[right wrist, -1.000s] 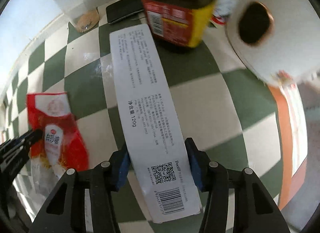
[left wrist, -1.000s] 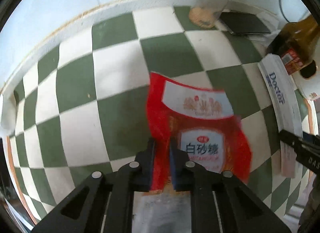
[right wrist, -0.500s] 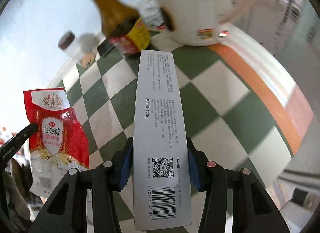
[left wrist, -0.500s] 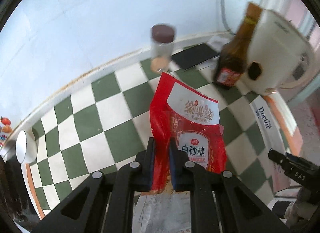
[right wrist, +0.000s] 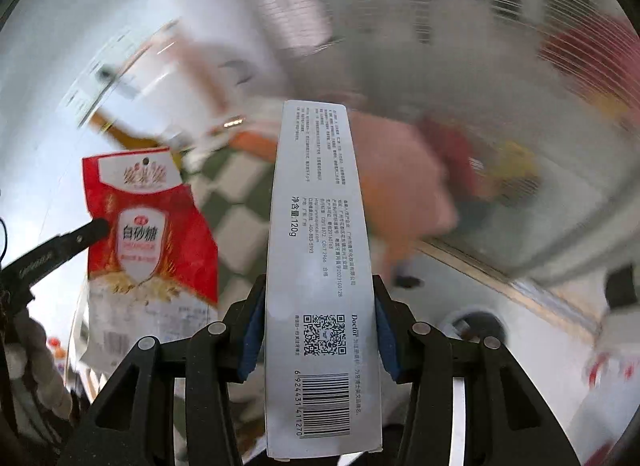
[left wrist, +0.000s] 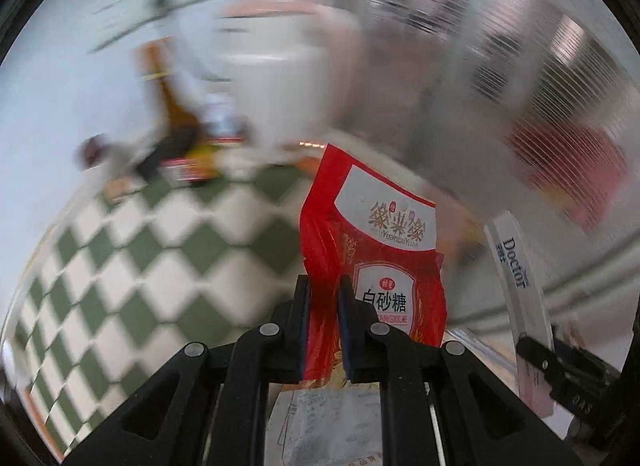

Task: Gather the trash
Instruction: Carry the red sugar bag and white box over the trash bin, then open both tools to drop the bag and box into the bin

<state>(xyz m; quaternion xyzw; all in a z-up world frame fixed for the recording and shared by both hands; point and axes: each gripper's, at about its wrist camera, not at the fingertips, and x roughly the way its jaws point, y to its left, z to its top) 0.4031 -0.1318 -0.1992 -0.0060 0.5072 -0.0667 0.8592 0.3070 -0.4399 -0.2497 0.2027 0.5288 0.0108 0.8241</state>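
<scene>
My left gripper is shut on a red sugar bag and holds it upright in the air above the checkered table. The bag also shows in the right wrist view, with the left gripper's finger on it. My right gripper is shut on a long white toothpaste box marked Doctor and holds it lifted. The box shows at the right of the left wrist view.
The background is blurred by motion. A brown sauce bottle and a white appliance stand at the far side of the green and white checkered table. Beyond the table's edge lie floor and blurred furniture.
Both grippers have lifted their items higher and swung to the right, away from the table. The table has dropped lower and to the left in both views. Grips are unchanged.
</scene>
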